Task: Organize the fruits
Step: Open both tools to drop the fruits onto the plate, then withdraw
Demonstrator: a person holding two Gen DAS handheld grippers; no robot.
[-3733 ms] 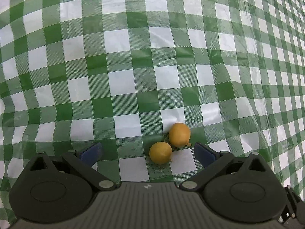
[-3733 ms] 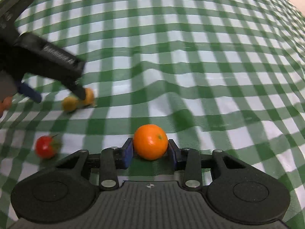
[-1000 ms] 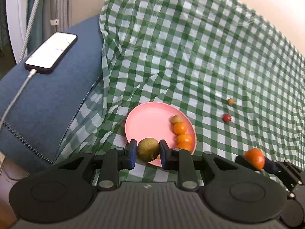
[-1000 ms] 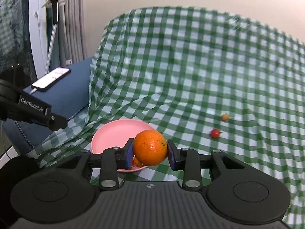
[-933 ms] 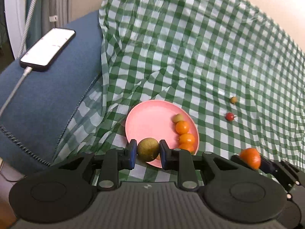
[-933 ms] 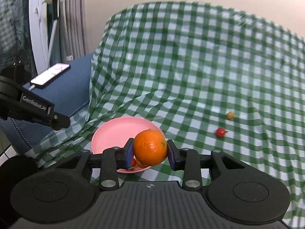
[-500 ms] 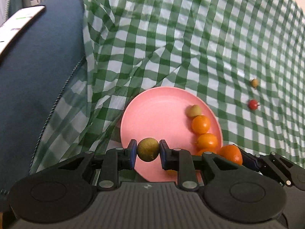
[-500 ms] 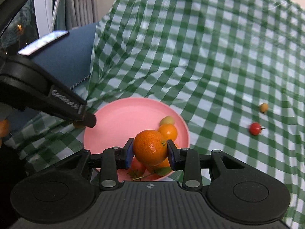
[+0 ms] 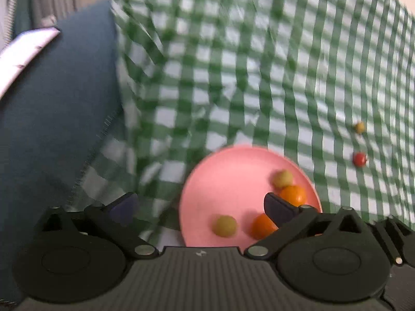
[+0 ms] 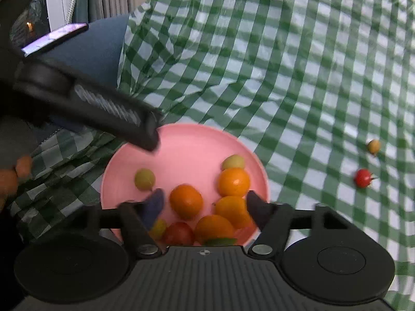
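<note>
- Both tools hang over the pink plate (image 10: 181,140), which lies on the checked cloth (image 10: 285,64). I will give every place relative to that plate.
- The left tool (image 9: 199,207) is spread wide and holds nothing. A greenish fruit (image 9: 224,226) lies free on the plate between its fingers.
- The right tool (image 10: 203,204) is also spread wide and empty. An orange (image 10: 186,201) sits on the plate between its fingers, among several other orange fruits and a red one near the plate's near rim.
- In my judgement the step in hand is letting go and drawing clear. Lift each tool straight up off the plate before swinging away, so that a finger does not knock the round fruits and send them rolling over the low rim.
- Keep the two tools apart as they rise, because they crowd each other over the plate.
- Two fruits are left off the plate, well to its right on the cloth: a red tomato (image 10: 363,178) and, just beyond it, a small yellow fruit (image 10: 373,146).
- Close gently on those two, since they are small and roll easily.
</note>
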